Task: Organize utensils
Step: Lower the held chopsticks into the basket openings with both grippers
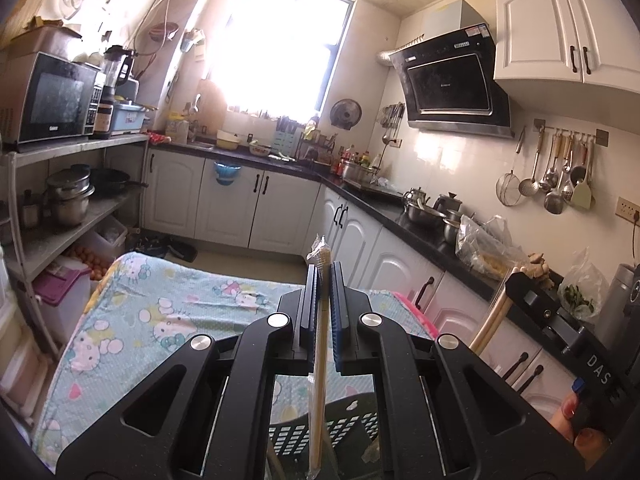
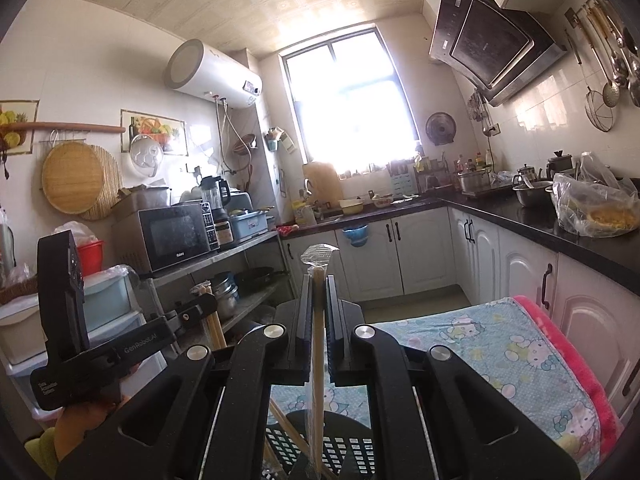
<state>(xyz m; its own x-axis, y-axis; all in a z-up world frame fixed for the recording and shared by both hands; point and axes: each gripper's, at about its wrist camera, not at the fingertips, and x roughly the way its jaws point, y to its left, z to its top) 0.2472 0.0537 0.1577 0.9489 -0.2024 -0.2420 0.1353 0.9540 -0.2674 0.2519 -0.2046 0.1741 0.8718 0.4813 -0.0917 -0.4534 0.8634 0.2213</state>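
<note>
1. Left gripper (image 1: 324, 276): jaws nearly together, clamped on wrapped chopsticks (image 1: 319, 344) that stand upright between the pads, clear wrapper tip poking out above the fingertips.
2. Right gripper (image 2: 319, 284): jaws narrow too, pinching a second wrapped pair (image 2: 318, 356), also upright, crinkled plastic top just above the fingers.
3. Lower ends of both pairs reaching down into a black slotted basket (image 1: 296, 436), seen under each gripper; basket (image 2: 340, 448) sitting on the table near its near edge.
4. More loose chopsticks (image 2: 288, 426) leaning at a slant inside the basket, left of the right gripper's pair.
5. Table draped with a pale blue cartoon-cat cloth (image 1: 160, 312); pink blanket (image 2: 576, 360) along its right edge, beside the white cabinets.
6. Right gripper's body visible at the right border of the left view (image 1: 560, 320), held by a hand (image 1: 576, 420) with painted nails.
7. Black counter (image 2: 560, 228) along the right wall carrying a plastic bag (image 2: 596, 204) and steel pots (image 2: 532, 192); microwave (image 1: 52, 98) on the shelf at left.
</note>
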